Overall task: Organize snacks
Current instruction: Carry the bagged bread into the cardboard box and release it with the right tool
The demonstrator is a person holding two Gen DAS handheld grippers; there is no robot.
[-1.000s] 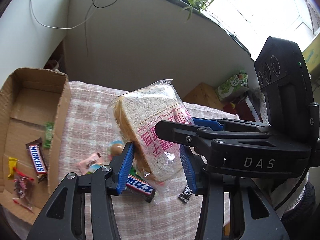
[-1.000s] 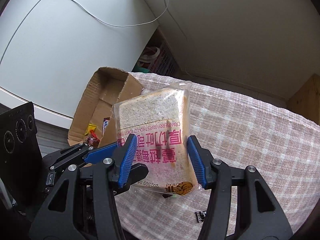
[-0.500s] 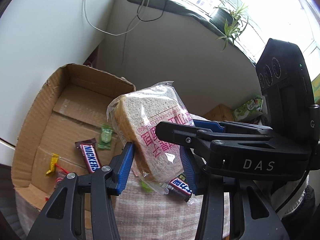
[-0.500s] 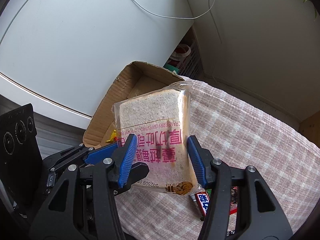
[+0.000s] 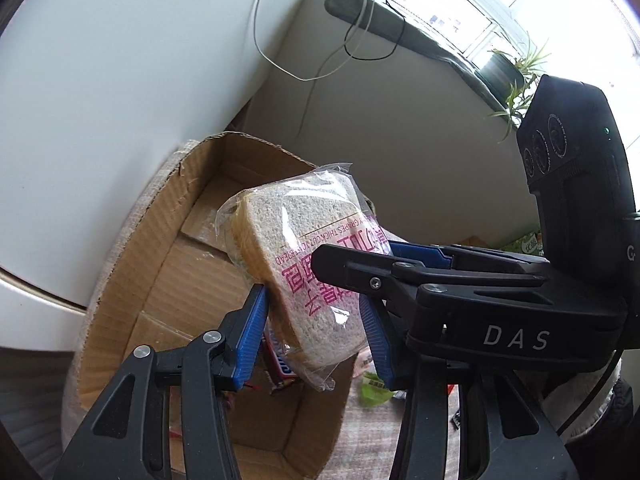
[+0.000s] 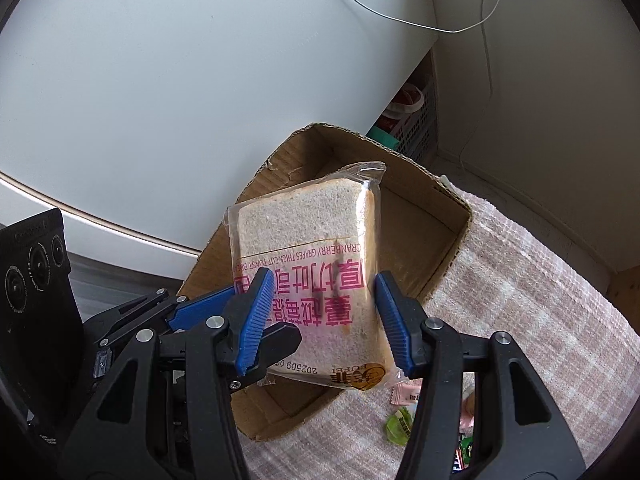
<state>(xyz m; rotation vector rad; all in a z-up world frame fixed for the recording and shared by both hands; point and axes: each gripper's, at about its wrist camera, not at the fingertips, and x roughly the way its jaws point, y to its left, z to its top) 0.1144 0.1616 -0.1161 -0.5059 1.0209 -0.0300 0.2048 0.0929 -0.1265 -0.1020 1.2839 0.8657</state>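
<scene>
With the bread pack (image 6: 308, 280) now carried from above the desk (image 6: 520, 300) to over the box (image 5: 192, 280), both grippers, left (image 5: 316, 328) and right (image 6: 320, 316), clamp it, ready to lower.

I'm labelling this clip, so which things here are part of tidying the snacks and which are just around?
Part of the job:
- bagged toast bread, gripped by both the left gripper and right gripper
- cardboard box
- green candy
- pink candy

Just around:
- potted plant
- white cable
</scene>
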